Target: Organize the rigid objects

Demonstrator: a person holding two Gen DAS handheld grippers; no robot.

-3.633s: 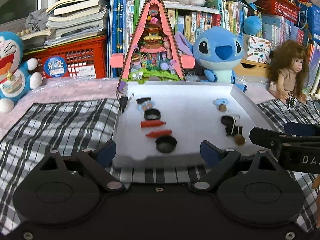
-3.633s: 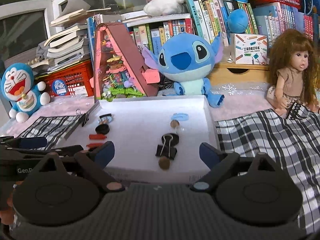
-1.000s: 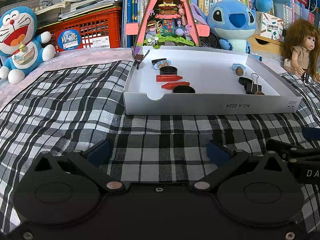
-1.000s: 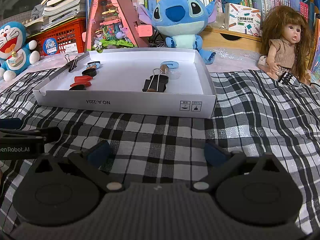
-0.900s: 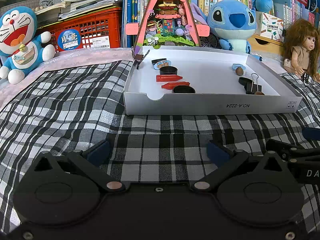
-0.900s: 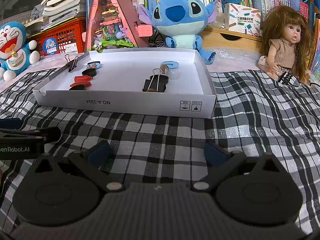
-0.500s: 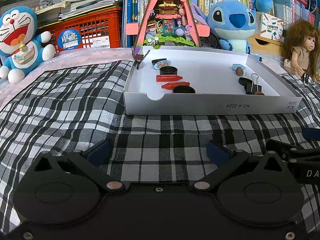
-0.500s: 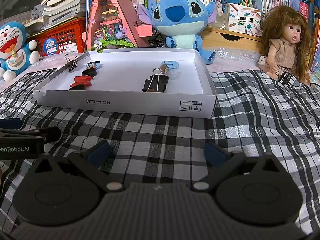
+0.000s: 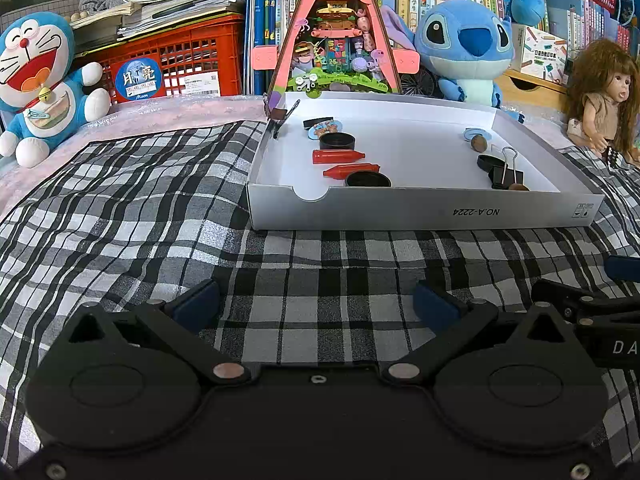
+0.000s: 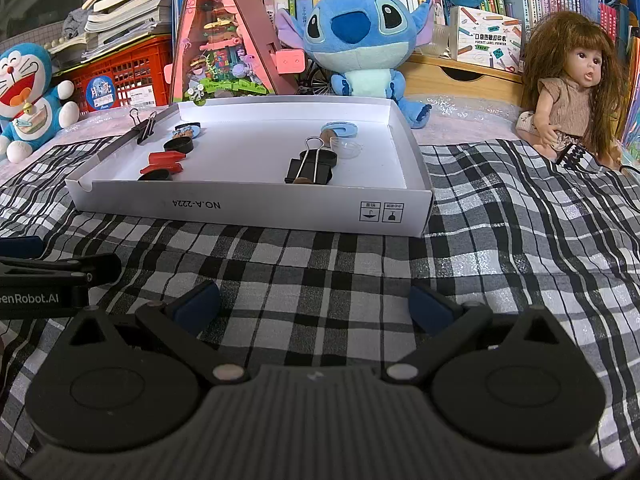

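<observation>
A white cardboard tray [image 9: 424, 210] [image 10: 256, 210] lies on the checked cloth ahead of both grippers. Its left side holds two red caps [image 9: 338, 156] [image 10: 162, 158] between black lids [image 9: 368, 179], plus a small blue charm [image 9: 322, 128]. On its right side lie a black binder clip [image 9: 506, 174] [image 10: 310, 168], brown beads and a blue piece [image 10: 340, 128]. Another binder clip [image 9: 280, 114] [image 10: 144, 128] grips the tray's far left rim. My left gripper [image 9: 314, 306] and right gripper [image 10: 312, 306] rest open and hold nothing, well short of the tray.
Plush toys, a pink triangular toy house [image 9: 334, 28], a red crate [image 9: 180, 60], books and a doll [image 10: 572, 80] line the back. The other gripper shows at each view's edge, the right one [image 9: 592, 312] and the left one [image 10: 48, 280]. Checked cloth [image 9: 120, 208] covers the surface.
Since 3.6 s ago both grippers have pulled back from the tray and dropped low over the cloth. Over the last second nothing has moved.
</observation>
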